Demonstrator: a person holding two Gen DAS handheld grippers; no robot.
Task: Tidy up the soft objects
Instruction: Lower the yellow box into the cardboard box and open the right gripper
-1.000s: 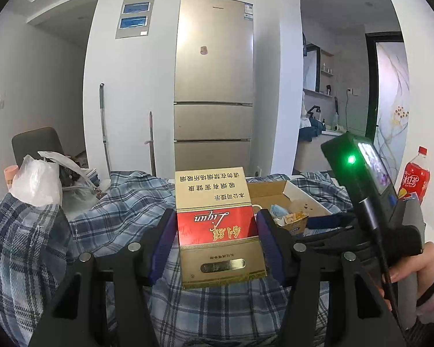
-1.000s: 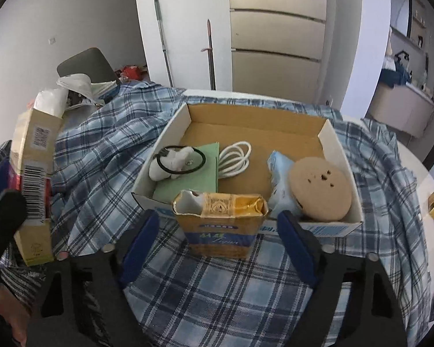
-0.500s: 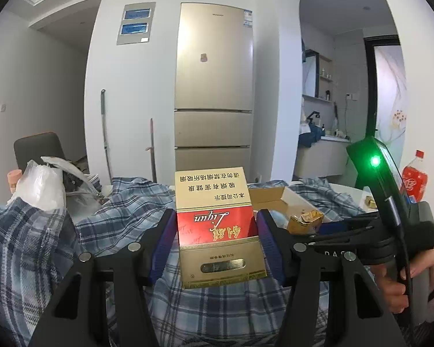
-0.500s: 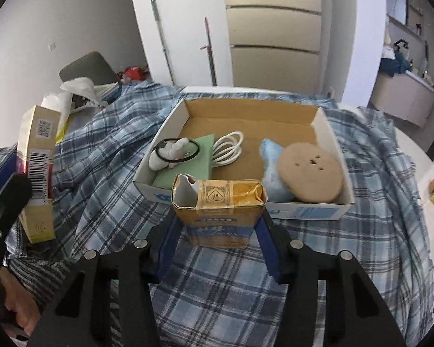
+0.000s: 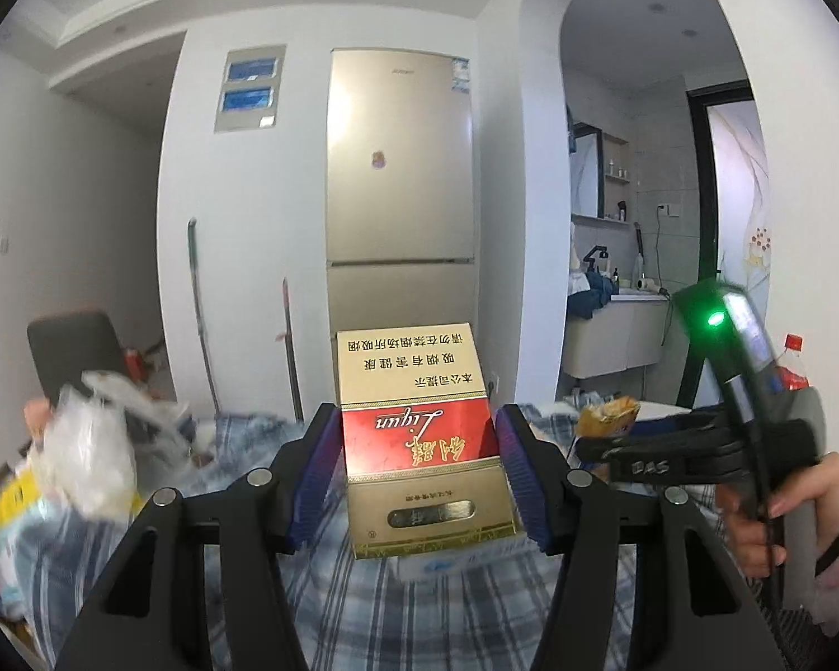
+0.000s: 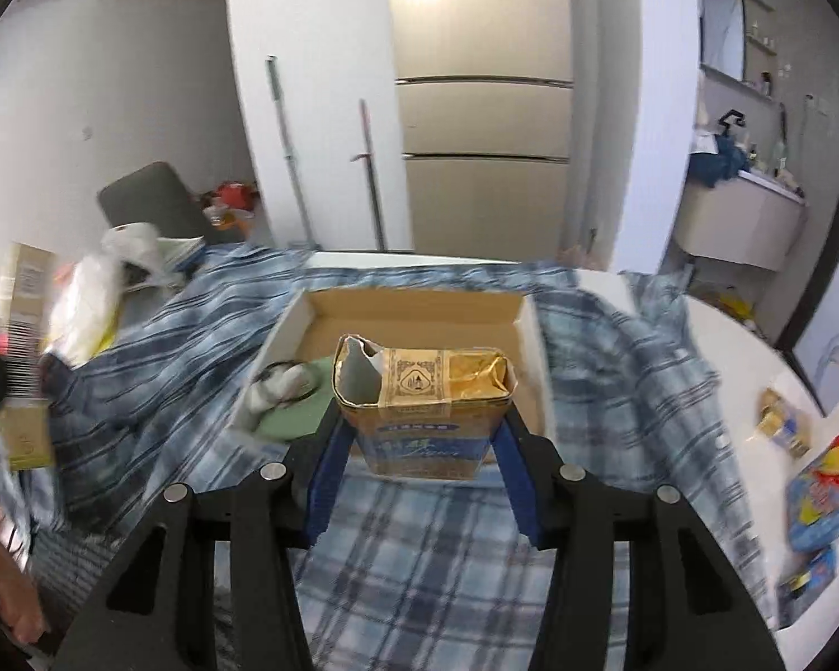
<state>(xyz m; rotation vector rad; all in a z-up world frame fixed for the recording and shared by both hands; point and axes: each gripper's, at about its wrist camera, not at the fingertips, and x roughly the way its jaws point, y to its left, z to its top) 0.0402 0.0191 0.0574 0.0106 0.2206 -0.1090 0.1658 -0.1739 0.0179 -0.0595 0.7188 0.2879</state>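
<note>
Tip for dropping both packs into the cardboard box: left gripper is clamped on the red-and-gold cigarette pack, right gripper pinches the torn soft pack above the box's near edge. Squeeze gently so neither crushes.

Two cigarette packs, one cardboard box, one plaid cloth, one fridge, one soda bottle.
</note>
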